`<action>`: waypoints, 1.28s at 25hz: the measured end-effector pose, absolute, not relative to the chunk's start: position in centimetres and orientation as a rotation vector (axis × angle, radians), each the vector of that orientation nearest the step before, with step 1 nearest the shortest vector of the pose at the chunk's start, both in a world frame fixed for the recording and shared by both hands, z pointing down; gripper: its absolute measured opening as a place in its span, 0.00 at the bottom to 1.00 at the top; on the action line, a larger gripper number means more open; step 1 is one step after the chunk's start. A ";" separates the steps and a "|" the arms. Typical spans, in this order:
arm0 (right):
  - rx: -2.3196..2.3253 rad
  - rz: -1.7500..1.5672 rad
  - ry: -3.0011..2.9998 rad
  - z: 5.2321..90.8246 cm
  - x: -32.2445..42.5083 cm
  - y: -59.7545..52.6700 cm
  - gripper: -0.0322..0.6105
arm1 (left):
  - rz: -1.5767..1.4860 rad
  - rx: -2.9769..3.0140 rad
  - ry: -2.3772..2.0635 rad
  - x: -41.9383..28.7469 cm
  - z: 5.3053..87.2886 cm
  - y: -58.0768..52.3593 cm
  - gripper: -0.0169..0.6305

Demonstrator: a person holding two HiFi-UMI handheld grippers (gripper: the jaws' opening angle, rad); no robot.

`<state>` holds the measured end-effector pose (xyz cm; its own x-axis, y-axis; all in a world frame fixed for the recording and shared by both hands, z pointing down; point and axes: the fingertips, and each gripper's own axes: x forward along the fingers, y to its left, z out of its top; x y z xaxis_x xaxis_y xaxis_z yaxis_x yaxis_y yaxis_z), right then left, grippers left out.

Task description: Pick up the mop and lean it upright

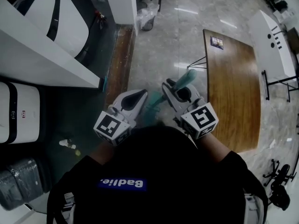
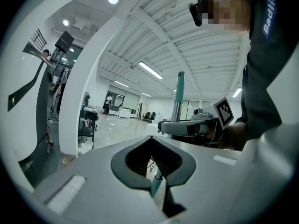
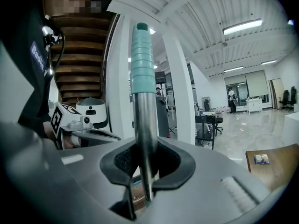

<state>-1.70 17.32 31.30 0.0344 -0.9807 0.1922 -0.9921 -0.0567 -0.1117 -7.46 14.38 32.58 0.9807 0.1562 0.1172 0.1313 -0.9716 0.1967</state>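
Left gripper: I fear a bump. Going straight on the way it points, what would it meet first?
Past the mop in its jaws, probably the right gripper, close ahead; depth is unclear, so it may just miss.

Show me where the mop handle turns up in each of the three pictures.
Head view: the mop handle is near the centre, its teal end slanting up to the right.
Left gripper view: it stands upright, just right of centre.
Right gripper view: it is dead centre, large and upright.
Shared landmark: the person's blue shirt label.
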 end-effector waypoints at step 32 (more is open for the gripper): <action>2.413 0.292 -1.897 30.1 -1.0 9.1 0.16 | 0.168 2.906 0.278 -12.6 32.8 3.7 0.05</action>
